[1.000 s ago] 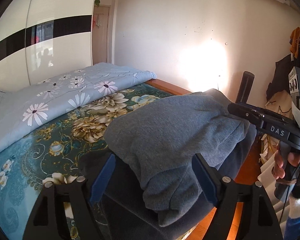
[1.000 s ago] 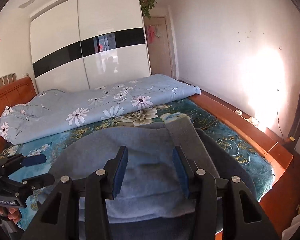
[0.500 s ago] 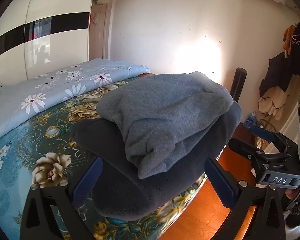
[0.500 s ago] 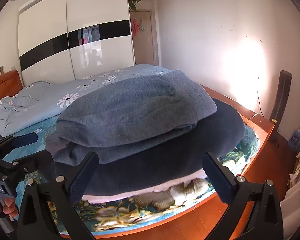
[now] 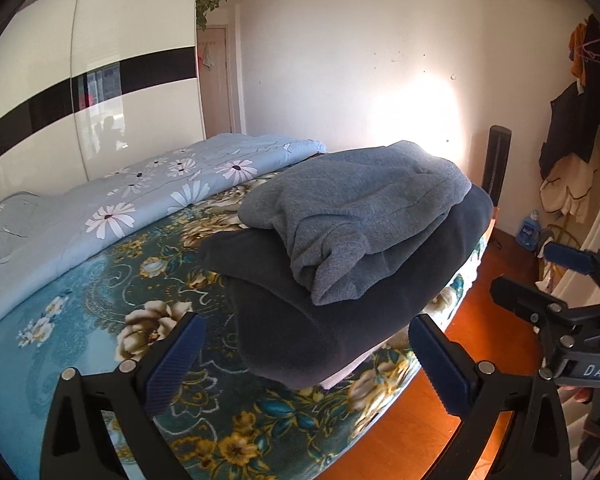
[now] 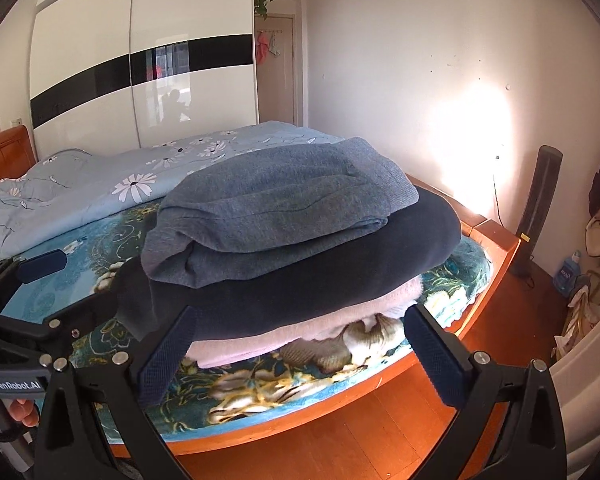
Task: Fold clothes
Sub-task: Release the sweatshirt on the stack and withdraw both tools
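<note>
Covering the bed (image 6: 340,420), a teal floral blanket (image 5: 100,300) carries your stack near the foot edge: folded grey-blue fleece sweater (image 6: 276,208) squared atop a dark navy garment (image 6: 320,284) over a pink one (image 6: 300,324). Both your grippers, left (image 5: 306,360) and right (image 6: 300,354), hang clear, fingers spread wide, empty.

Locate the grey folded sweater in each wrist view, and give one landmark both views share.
Left wrist: the grey folded sweater sits right of centre, topping the dark garment.
Right wrist: the grey folded sweater sits at centre, on the same dark garment, with a pink layer beneath.
Shared landmark: the black-striped white wardrobe, at upper left in both.
</note>
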`<state>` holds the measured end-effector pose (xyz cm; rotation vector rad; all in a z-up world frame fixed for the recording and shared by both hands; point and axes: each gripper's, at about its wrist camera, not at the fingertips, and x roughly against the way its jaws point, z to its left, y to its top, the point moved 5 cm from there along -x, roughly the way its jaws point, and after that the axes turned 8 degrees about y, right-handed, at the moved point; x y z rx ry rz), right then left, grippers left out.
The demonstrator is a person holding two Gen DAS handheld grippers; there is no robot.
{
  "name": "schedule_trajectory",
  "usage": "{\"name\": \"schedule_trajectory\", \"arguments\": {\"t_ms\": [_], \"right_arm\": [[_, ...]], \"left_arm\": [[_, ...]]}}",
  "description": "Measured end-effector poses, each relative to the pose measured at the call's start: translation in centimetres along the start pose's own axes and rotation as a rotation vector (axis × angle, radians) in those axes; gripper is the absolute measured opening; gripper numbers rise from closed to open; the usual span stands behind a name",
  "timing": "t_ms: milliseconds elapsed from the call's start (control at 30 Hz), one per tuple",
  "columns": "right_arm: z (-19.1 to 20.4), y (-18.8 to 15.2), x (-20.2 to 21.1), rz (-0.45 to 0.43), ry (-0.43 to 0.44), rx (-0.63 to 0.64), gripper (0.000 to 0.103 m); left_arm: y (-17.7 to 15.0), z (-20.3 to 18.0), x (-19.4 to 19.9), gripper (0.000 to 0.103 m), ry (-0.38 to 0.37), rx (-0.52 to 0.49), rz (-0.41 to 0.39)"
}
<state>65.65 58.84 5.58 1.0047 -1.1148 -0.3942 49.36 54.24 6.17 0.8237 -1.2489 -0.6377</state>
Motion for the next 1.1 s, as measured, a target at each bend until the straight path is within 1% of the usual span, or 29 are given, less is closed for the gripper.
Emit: {"name": "schedule_trajectory", "arguments": {"t_ms": [67, 200, 300, 400, 467, 600, 733, 833, 900, 1100], "right_arm": [[0.8, 0.5, 0.8, 0.004, 0.012, 0.003, 0.103], [2.5, 1.7, 1.7, 0.026, 0.054, 0.037, 0.103], [3.5, 2.7, 2.4, 0.047, 0.065, 0.055, 0.103], [4.5, 3.7, 3.1, 0.055, 0.092, 0.081, 0.103], [5.1, 4.0, 3.5, 0.052, 0.098, 0.095, 0.103], [5.8, 4.4, 3.9, 0.044, 0.096, 0.100, 0.103], [6.5, 4.1, 3.7, 0.058, 0.109, 0.104, 0.103], [6.8, 3.8, 3.4, 0.070, 0.119, 0.094, 0.103], [7.0, 3.5, 3.2, 0.080, 0.140, 0.080, 0.103], [7.4, 3.0, 2.7, 0.101, 0.139, 0.067, 0.103]], "left_arm": [[0.1, 0.4, 0.7, 0.103, 0.037, -0.021, 0.004], [0.5, 1.5, 2.0, 0.103, 0.116, -0.056, 0.044], [0.9, 2.3, 3.2, 0.103, 0.139, -0.042, 0.070], [1.5, 3.0, 4.8, 0.103, 0.129, -0.030, 0.061], [1.8, 3.4, 5.7, 0.103, 0.125, -0.021, 0.048], [2.0, 4.6, 6.5, 0.103, 0.111, 0.012, 0.050], [1.7, 5.2, 6.7, 0.103, 0.093, 0.030, 0.054], [1.4, 5.1, 6.7, 0.103, 0.065, 0.034, 0.063], [1.4, 5.3, 6.9, 0.103, 0.058, 0.039, 0.053], [1.3, 6.1, 7.2, 0.103, 0.043, 0.053, 0.036]]}}
